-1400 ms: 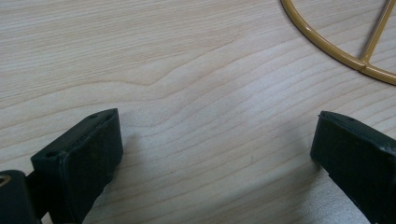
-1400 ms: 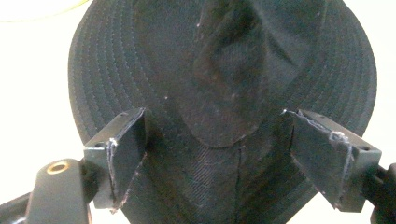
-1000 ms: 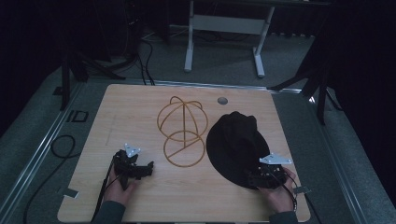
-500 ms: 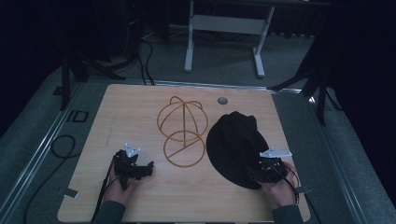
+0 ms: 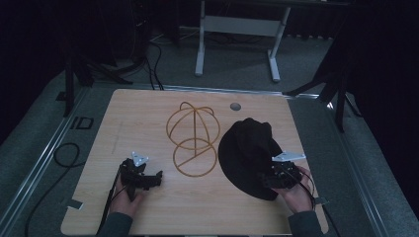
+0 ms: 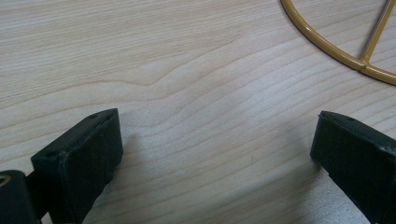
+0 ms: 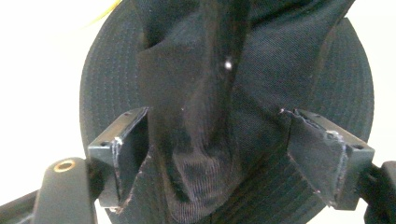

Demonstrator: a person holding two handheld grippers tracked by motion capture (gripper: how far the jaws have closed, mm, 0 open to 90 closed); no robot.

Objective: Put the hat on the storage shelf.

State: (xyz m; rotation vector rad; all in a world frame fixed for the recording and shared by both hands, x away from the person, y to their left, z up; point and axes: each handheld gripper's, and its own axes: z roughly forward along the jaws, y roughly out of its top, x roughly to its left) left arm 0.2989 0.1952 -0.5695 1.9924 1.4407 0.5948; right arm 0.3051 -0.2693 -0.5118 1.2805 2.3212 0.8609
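A black brimmed hat [image 5: 247,148] lies crumpled on the right half of the wooden table [image 5: 148,118]. My right gripper [image 5: 269,174] hovers over its near brim. In the right gripper view the jaws stand wide on either side of a fold of the hat's crown [image 7: 224,70], and they have just been closing a little on that fabric; the right gripper [image 7: 217,116] is open. A gold wire hat stand [image 5: 193,138] sits at the table's middle. My left gripper [image 5: 157,177] rests open on bare wood to the stand's left, and its base ring [image 6: 336,51] shows beyond the left gripper [image 6: 217,119].
A round grommet hole [image 5: 235,106] sits near the table's far edge. Behind the table stands a white-legged frame [image 5: 237,29] on the grey floor. Cables [image 5: 64,153] loop on the floor at the left, and dark tripod legs [image 5: 336,94] stand at the right.
The right gripper has edged slightly forward over the hat's brim. The left gripper, the hat and the wire stand lie as before.
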